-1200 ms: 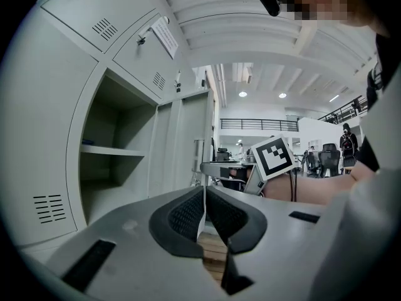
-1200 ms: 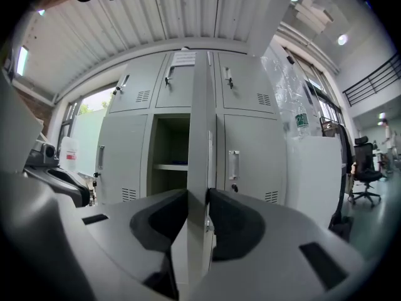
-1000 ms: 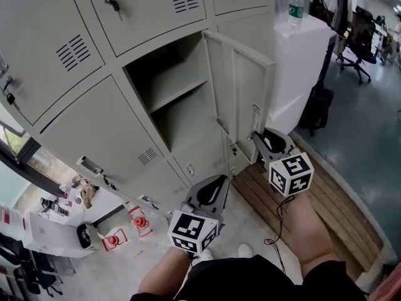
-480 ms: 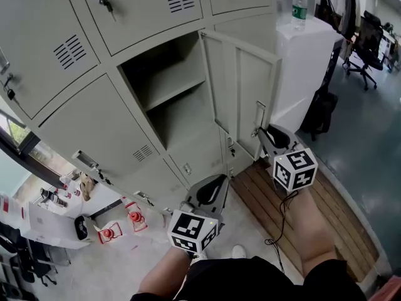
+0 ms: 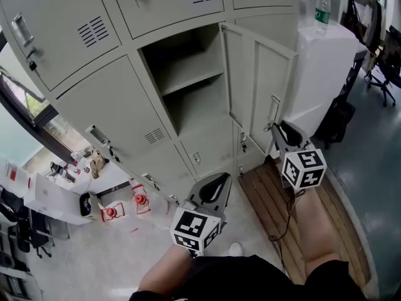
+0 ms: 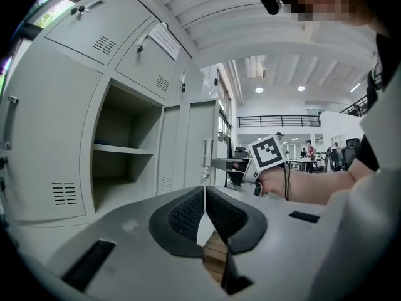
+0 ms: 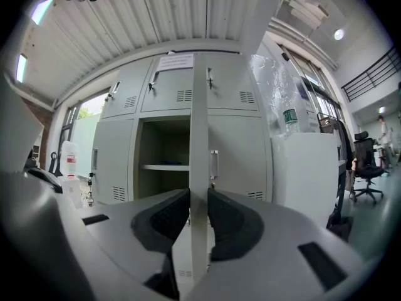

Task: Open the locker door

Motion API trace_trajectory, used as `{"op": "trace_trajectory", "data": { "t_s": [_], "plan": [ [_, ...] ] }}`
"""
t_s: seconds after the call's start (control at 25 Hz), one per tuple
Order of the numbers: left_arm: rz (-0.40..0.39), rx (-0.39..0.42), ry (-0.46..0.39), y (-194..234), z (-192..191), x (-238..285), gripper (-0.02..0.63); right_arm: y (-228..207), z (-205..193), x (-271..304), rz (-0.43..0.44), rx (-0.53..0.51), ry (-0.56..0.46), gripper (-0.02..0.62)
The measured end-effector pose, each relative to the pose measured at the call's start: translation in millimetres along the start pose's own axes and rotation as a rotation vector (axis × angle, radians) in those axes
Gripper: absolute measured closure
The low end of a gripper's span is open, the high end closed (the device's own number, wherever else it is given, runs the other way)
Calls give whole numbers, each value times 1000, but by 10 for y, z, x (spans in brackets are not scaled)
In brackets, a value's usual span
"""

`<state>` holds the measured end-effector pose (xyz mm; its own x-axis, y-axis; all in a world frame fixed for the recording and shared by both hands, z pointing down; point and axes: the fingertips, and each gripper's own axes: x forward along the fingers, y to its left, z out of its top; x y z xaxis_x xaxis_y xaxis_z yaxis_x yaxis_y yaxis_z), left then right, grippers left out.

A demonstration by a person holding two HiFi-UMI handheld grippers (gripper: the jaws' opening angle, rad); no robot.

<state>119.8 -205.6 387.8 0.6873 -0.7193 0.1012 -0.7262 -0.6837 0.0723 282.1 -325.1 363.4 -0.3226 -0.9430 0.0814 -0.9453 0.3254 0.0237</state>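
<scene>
The grey locker door (image 5: 260, 86) stands swung out from its open compartment (image 5: 188, 89), which holds one bare shelf. My right gripper (image 5: 276, 128) is shut on the door's free edge, just below the handle. In the right gripper view the door edge (image 7: 198, 137) runs straight up between the pads (image 7: 222, 221), which press on it from both sides. My left gripper (image 5: 217, 182) hangs lower, in front of the lockers and apart from them. Its jaws (image 6: 205, 209) are shut with nothing between them. The left gripper view also shows the door (image 6: 188, 143) and the right gripper (image 6: 229, 163).
Shut lockers with keys surround the compartment. A white cabinet (image 5: 326, 61) with a water bottle (image 5: 322, 8) stands right of the door, with a black bag (image 5: 338, 121) beside it. A wooden platform (image 5: 276, 212) lies under my right gripper. Red items (image 5: 141, 200) sit on the floor at left.
My right gripper has drifted a little to the right with the door edge still in it, and the head view has shifted. The left gripper has barely moved.
</scene>
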Motion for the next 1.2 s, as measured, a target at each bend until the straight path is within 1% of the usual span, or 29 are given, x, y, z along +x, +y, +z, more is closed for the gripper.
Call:
{"op": "trace_trajectory", "data": {
  "t_s": [0.16, 0.24, 0.36, 0.52, 0.68, 0.84, 1.0, 1.2],
  "plan": [
    [65, 5, -6, 118, 32, -234, 583, 34, 5, -162, -33, 17, -32, 453],
    [89, 5, -9, 169, 42, -347, 583, 119, 26, -238, -34, 9, -45, 466],
    [107, 5, -12, 218, 25, -513, 583, 364, 35, -307, -3, -2, -38, 539],
    [124, -3, -11, 285, -28, -784, 583, 864, -28, -365, 74, 0, -4, 541],
    [130, -4, -16, 342, -42, -1100, 583, 1426, -71, -510, 141, -7, 16, 541],
    [122, -13, -21, 352, -92, -1412, 583, 1904, -88, -714, 179, -8, 21, 541],
    [104, -32, -22, 354, -169, -1712, 583, 2292, -119, -943, 184, 3, 27, 541],
    [72, -41, -24, 283, -282, -1999, 583, 2659, -197, -1238, 177, 5, 38, 541]
  ]
}}
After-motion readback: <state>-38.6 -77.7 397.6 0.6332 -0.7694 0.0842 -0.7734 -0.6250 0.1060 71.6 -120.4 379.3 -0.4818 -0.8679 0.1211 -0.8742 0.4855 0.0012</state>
